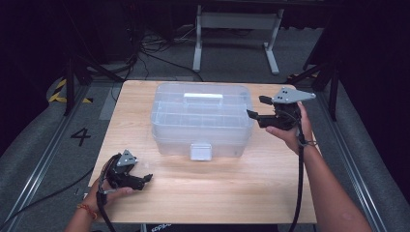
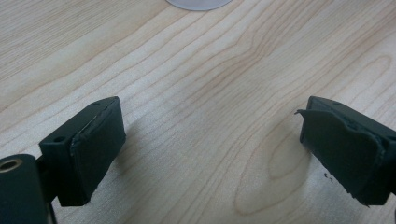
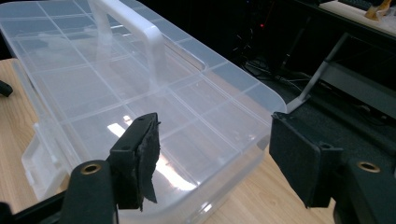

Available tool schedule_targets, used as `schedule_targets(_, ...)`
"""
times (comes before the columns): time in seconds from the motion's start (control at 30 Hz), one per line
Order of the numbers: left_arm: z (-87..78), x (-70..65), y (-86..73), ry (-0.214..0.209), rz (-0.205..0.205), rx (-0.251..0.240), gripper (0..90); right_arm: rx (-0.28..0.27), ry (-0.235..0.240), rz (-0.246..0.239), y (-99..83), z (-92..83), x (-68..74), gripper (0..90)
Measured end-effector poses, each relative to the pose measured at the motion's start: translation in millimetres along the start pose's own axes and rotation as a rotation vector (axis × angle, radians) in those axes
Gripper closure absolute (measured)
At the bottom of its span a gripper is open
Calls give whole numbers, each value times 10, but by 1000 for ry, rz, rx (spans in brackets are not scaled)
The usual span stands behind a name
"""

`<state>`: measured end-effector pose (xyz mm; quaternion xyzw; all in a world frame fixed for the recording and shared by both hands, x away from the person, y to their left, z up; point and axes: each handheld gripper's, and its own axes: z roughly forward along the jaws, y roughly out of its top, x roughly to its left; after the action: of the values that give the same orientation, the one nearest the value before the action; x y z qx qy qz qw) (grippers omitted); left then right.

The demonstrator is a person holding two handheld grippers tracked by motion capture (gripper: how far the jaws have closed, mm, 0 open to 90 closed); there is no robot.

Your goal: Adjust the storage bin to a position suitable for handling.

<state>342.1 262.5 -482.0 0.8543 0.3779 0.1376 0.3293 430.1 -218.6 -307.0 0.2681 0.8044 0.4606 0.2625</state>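
A clear plastic compartment box stands shut in the middle of the wooden table. It has a white handle on its lid and a white latch at the front. My left gripper lies low at the table's front left, open, its jaws wide apart over bare wood. My right gripper is held up just off the box's right end, open, with nothing between its jaws. In the right gripper view the box lid and handle lie just beyond that gripper.
A white table frame stands on the floor behind, with black cables and dark stands at both sides. A "4" is marked on the floor at left. Bare wood runs along the table's front.
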Motion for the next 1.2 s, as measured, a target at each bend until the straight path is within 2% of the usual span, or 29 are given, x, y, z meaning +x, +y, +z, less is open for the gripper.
schedule_targets(0.27,0,0,0,0,0,0,73,7,24,-18,128,149,55,359)
schedule_targets(0.67,-1,1,0,0,1,1,73,39,57,-19,258,442,126,382)
schedule_targets(0.87,-1,1,0,0,1,1,73,55,69,-42,309,530,171,398)
schedule_targets(1.07,0,-2,0,1,-2,0,73,84,91,-63,407,641,202,500)
schedule_targets(1.2,0,0,0,0,0,0,73,104,112,-76,455,711,236,530)
